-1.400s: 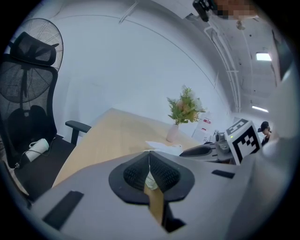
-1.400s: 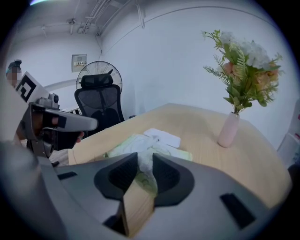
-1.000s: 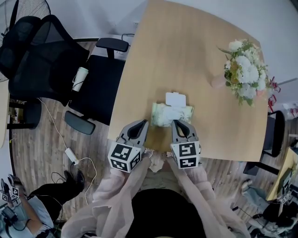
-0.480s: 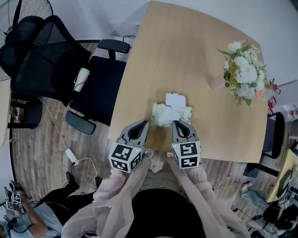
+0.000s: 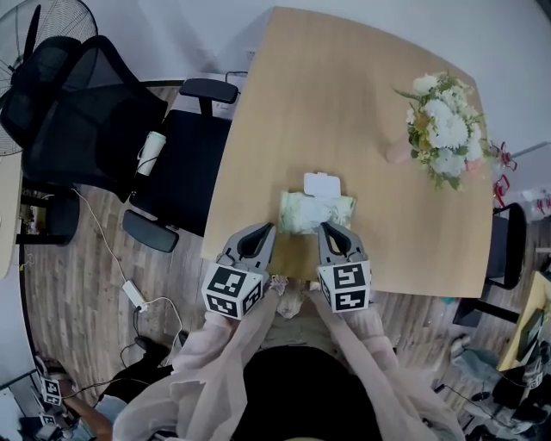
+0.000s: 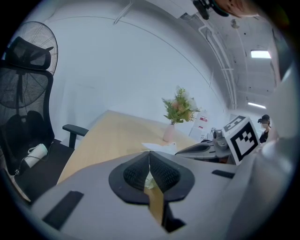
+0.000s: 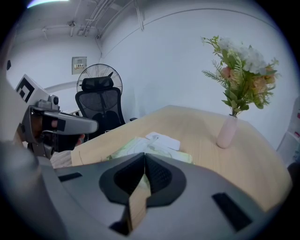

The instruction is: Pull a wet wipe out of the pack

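The pale green wet wipe pack [image 5: 315, 212] lies near the front edge of the wooden table [image 5: 344, 95], its white lid [image 5: 323, 184] flipped open toward the far side. A crumpled bit of wipe shows at the opening. My left gripper [image 5: 268, 226] hovers just short of the pack's near left corner, jaws shut with nothing between them. My right gripper [image 5: 326, 226] sits at the pack's near right edge, also shut and empty. In the right gripper view the pack [image 7: 136, 146] and lid [image 7: 162, 140] lie just beyond the closed tips [image 7: 144, 154]. The left gripper [image 6: 149, 153] tips meet.
A pink vase of white flowers [image 5: 441, 129] stands at the table's right side. A black office chair [image 5: 176, 164] is pushed against the left edge, with a fan [image 5: 39, 21] behind it. Cables and a power strip [image 5: 133, 293] lie on the floor.
Both grippers and the pack stay where they were. Only the view has shifted slightly, and a person on the floor at lower left has moved.
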